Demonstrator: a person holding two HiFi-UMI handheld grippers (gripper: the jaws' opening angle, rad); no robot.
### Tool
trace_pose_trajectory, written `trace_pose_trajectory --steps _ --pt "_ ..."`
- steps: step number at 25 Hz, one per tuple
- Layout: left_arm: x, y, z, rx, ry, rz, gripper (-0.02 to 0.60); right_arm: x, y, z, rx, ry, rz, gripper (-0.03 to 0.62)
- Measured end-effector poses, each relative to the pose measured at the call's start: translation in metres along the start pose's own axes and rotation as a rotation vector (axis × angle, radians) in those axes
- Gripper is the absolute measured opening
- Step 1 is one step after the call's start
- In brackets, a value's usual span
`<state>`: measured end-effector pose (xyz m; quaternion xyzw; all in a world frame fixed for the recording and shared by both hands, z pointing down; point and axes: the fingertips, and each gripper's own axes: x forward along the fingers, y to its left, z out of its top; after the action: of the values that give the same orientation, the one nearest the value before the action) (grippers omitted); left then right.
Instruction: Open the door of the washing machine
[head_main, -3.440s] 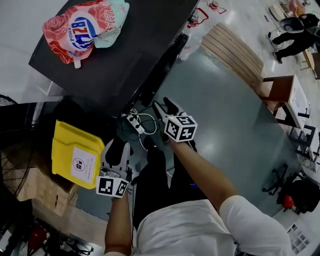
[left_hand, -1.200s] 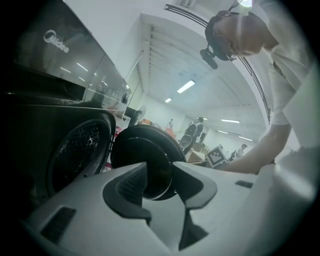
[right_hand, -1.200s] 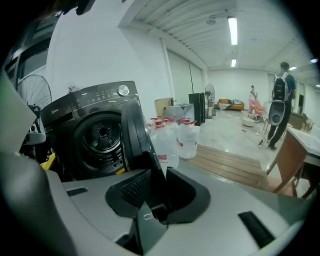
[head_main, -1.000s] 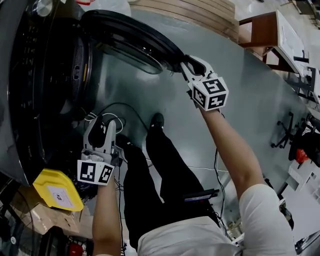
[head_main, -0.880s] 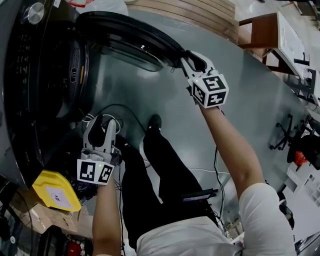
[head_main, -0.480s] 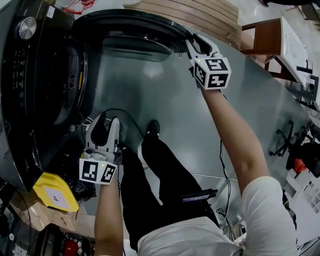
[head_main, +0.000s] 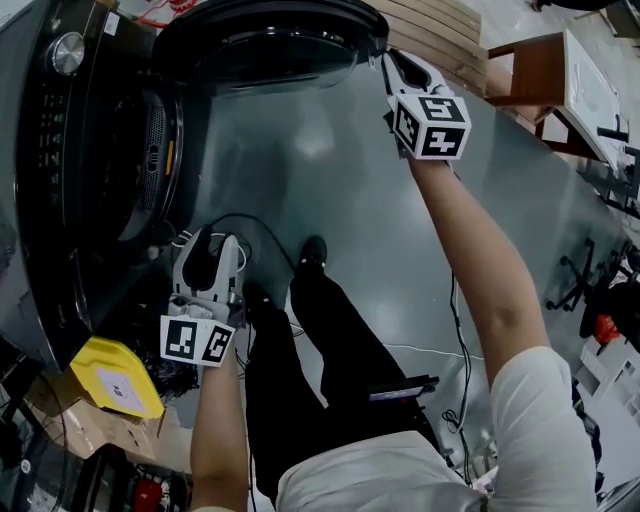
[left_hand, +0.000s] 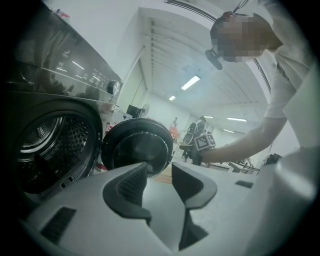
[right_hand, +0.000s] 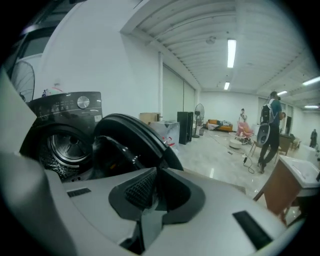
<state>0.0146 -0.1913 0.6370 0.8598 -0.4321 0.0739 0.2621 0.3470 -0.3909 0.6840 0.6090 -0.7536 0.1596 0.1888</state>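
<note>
**While the round door stands wide open, neither gripper holds it**

Dark and glossy, the washing machine (head_main: 60, 200) fills the left, its perforated metal drum (left_hand: 55, 145) exposed. Its circular door (head_main: 270, 40), black-rimmed round a bulging glass bowl, stands swung out over the smooth grey floor (head_main: 400, 230). Our right gripper (head_main: 398, 66) sits just beside the door's rim; its ribbed pads (right_hand: 140, 192) have just been closing and meet with nothing between. Our left gripper (head_main: 214, 246), near the machine's front, has jaws apart and empty.
</note>
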Motion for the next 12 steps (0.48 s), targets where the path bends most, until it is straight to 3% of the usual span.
trace_pose_trajectory --steps 6,10,12 --pt "-0.014 -0.005 0.02 0.058 -0.041 -0.043 0.16 -0.081 0.043 0.004 0.116 -0.099 0.036 0.054" --pt "-0.051 -0.021 0.048 0.106 -0.083 -0.088 0.16 -0.173 0.079 0.021 0.192 -0.185 0.04 0.054" --pt "-0.079 -0.032 0.067 0.134 -0.112 -0.113 0.154 -0.226 0.106 0.044 0.172 -0.239 0.054 0.054"
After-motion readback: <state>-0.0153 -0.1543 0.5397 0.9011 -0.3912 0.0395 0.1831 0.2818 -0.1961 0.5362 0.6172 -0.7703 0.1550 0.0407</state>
